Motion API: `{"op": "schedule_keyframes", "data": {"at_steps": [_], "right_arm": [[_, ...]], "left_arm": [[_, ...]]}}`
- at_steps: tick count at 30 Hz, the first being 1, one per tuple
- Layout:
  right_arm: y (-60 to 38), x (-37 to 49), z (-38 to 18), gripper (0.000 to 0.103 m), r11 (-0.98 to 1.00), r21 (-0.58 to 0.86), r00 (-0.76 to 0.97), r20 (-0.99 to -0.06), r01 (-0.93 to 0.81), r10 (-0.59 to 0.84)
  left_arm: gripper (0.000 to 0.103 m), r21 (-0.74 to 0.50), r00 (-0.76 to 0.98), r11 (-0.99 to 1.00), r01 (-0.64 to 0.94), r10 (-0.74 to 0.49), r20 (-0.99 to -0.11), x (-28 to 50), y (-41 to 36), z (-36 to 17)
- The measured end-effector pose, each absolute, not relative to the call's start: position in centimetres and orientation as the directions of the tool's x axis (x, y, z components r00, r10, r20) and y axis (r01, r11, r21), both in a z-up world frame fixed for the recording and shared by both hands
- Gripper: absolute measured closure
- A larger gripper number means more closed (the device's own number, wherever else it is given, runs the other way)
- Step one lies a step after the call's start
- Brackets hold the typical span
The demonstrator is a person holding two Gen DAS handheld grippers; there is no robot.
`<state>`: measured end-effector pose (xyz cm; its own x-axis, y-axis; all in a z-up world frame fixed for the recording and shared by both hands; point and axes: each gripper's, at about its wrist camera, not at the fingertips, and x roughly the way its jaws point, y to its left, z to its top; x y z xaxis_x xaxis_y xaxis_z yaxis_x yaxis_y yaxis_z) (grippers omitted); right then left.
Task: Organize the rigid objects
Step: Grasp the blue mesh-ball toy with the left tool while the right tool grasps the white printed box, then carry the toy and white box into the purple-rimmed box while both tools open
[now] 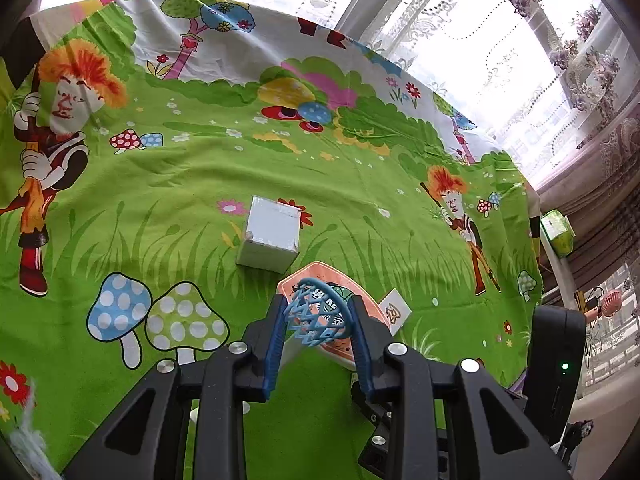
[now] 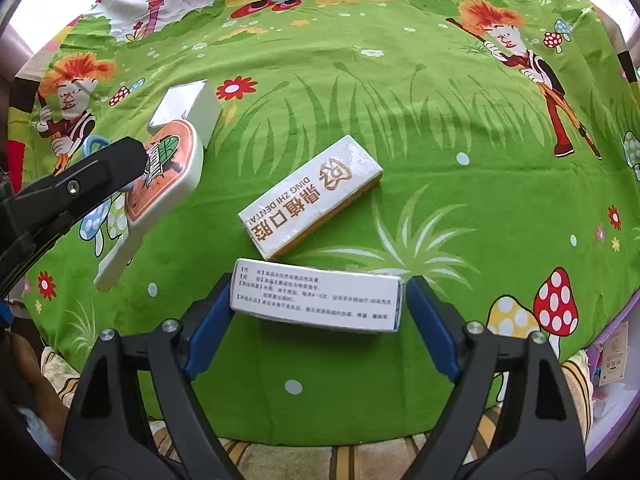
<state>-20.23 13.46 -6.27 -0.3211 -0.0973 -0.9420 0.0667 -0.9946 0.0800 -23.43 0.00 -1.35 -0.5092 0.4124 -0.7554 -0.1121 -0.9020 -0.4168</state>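
Note:
My left gripper [image 1: 318, 308] is shut on a small blue lattice ring [image 1: 316, 320], held above a peach-faced, white-rimmed paddle [image 1: 310, 274]. The right wrist view shows that same gripper [image 2: 132, 152] hovering over the paddle [image 2: 176, 172]. A white cube box [image 1: 272, 236] sits just beyond it. My right gripper [image 2: 320, 292] points steeply down and straddles a white printed medicine box [image 2: 316, 300]. Its left pad is at the box's end. A thin gap shows at the right pad. A white and gold dental box [image 2: 312, 196] lies beyond.
A green cartoon cloth [image 2: 440, 128] covers the table, whose near edge [image 2: 320, 444] runs below my right gripper. Lace curtains and a window [image 1: 480, 40] stand behind. A green pack [image 1: 558, 234] and a pink handheld fan [image 1: 610, 304] sit off the table's right side.

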Motion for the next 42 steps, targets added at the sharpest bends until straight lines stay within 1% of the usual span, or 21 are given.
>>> {"op": "schedule_keyframes", "data": {"at_steps": [17, 31, 42], "right_arm": [[19.1, -17.5, -2.4, 0.024, -0.999, 0.045, -0.466, -0.883, 0.022, -0.05], [27.4, -13.8, -0.6, 0.024, -0.996, 0.066, -0.534, -0.845, -0.053, -0.027], [37.8, -8.9, 0.2, 0.024, -0.98, 0.09, -0.559, -0.829, -0.177, 0.025]], "left_arm": [[0.071, -0.385, -0.497, -0.905, -0.181, 0.422, -0.758, -20.4, 4.3, 0.2], [0.071, -0.369, -0.446, -0.883, -0.29, 0.466, -0.764, -16.3, 11.7, 1.3], [0.071, -0.363, -0.366, -0.815, -0.453, 0.54, -0.758, -11.7, 20.1, 2.8]]}}
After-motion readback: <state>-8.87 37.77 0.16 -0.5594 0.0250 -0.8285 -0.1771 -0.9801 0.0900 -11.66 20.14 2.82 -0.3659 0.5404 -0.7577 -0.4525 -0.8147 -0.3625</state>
